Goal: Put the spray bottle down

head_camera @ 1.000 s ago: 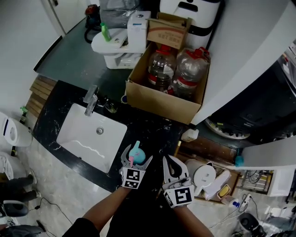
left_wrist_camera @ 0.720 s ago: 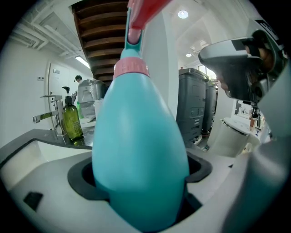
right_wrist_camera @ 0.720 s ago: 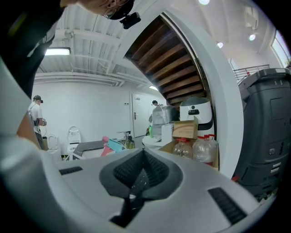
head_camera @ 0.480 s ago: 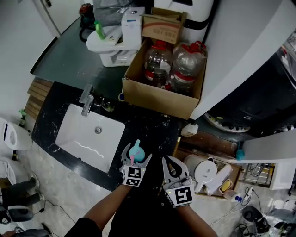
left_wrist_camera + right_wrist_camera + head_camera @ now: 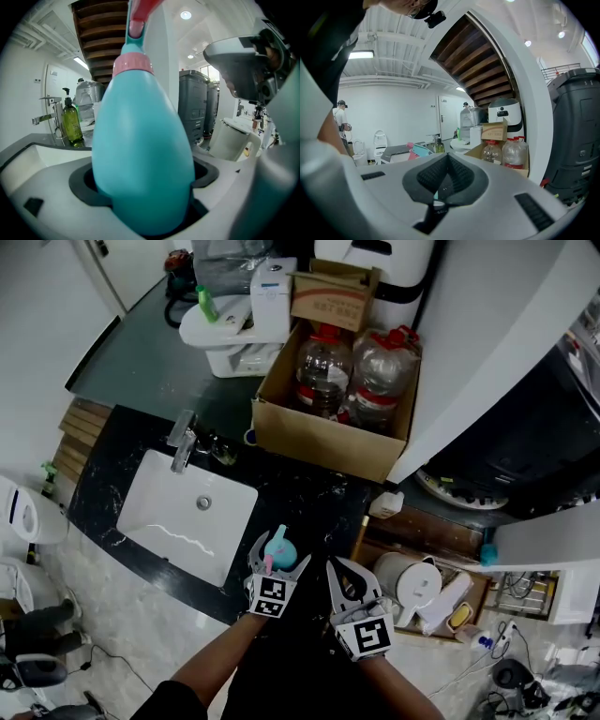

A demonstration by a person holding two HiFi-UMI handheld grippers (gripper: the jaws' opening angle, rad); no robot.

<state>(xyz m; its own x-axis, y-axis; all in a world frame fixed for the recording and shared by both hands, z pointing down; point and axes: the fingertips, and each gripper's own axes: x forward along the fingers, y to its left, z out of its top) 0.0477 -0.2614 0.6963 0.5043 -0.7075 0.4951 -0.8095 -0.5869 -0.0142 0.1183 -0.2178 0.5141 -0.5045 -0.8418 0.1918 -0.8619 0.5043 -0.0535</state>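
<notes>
A teal spray bottle [image 5: 277, 547] with a pink collar and trigger stands upright between the jaws of my left gripper [image 5: 279, 553], which is shut on it above the front edge of the black counter [image 5: 314, 507]. In the left gripper view the bottle's body [image 5: 143, 154] fills the middle and hides whatever is under it. My right gripper [image 5: 340, 573] hovers just right of the bottle. Its pads [image 5: 459, 176] meet with nothing between them.
A white sink [image 5: 155, 493] with a faucet [image 5: 183, 441] lies left of the bottle. Behind it sits a cardboard box [image 5: 319, 448] holding two large plastic bottles. A white kettle [image 5: 413, 590] is at the right, a green soap bottle [image 5: 71, 124] by the tap.
Only the head view has shifted slightly. Both grippers and the bottle stay where they were.
</notes>
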